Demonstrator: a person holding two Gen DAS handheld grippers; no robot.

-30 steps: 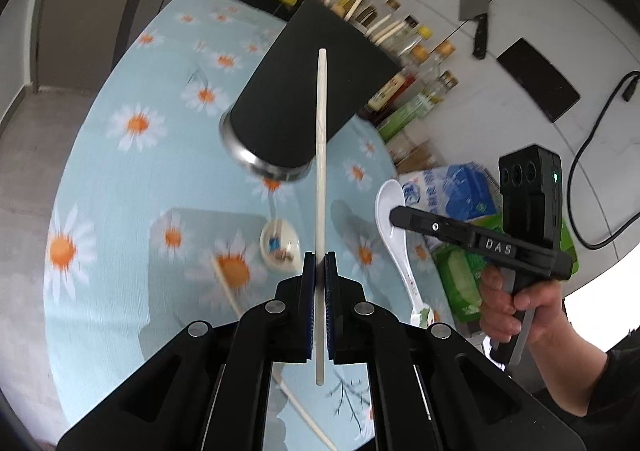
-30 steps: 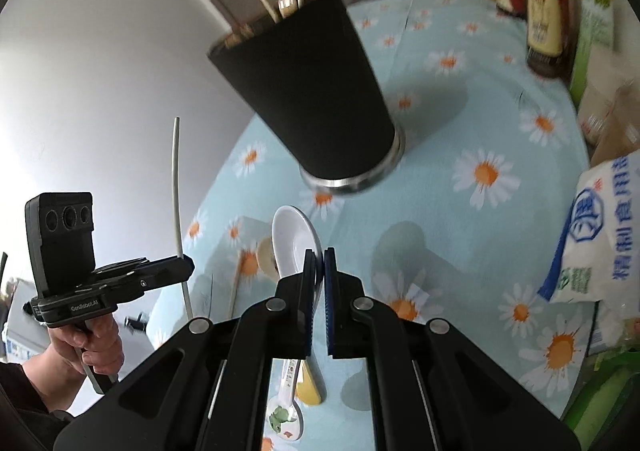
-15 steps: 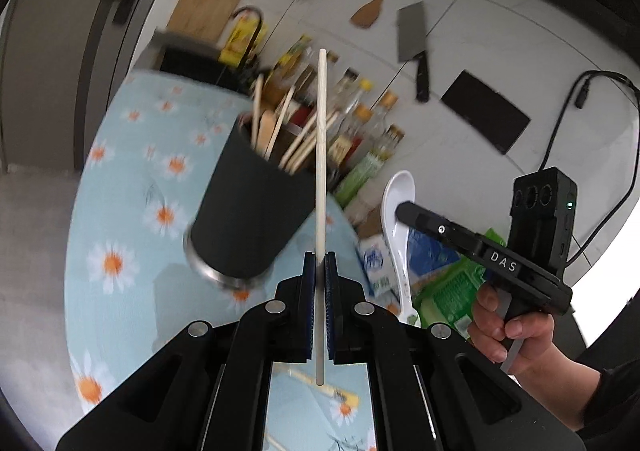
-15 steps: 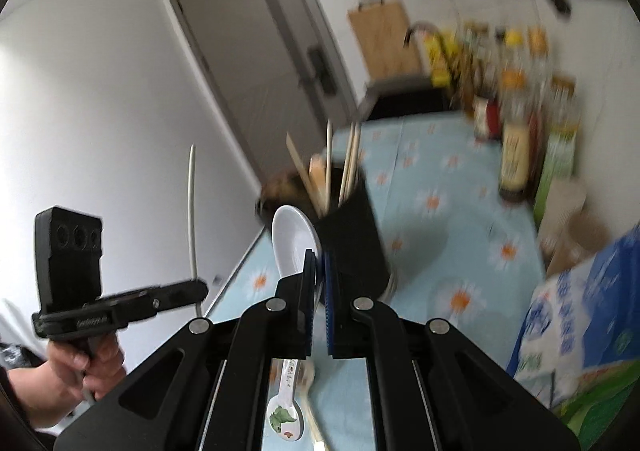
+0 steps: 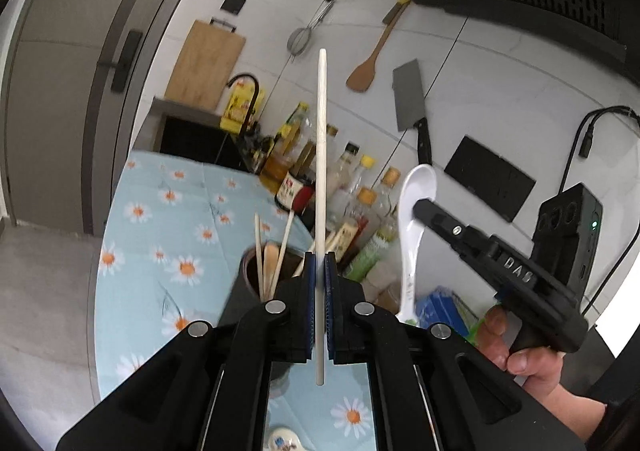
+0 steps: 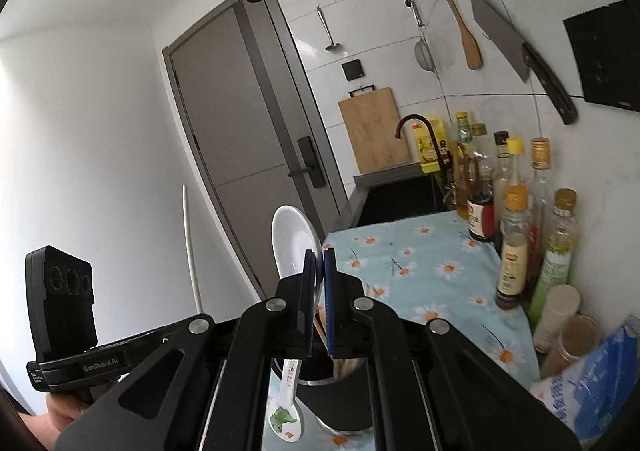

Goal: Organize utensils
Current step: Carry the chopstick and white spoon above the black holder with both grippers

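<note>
Upright, a slim white chopstick (image 5: 321,155) sits pinched in the left gripper (image 5: 319,279)'s jaws; the right gripper (image 6: 319,275)'s pinch a glossy white spoon (image 6: 294,247).

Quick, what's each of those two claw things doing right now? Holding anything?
Left gripper: shut on a white chopstick, which stands upright.
Right gripper: shut on a white ceramic spoon, bowl end up.

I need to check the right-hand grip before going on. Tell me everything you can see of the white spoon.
The white spoon looks like glossy ceramic, with a deep oval bowl and a short handle bearing a green cartoon print near its end. It stands upright, bowl up, handle hanging down. The right gripper is shut on it just below the bowl; nothing else touches it.
</note>
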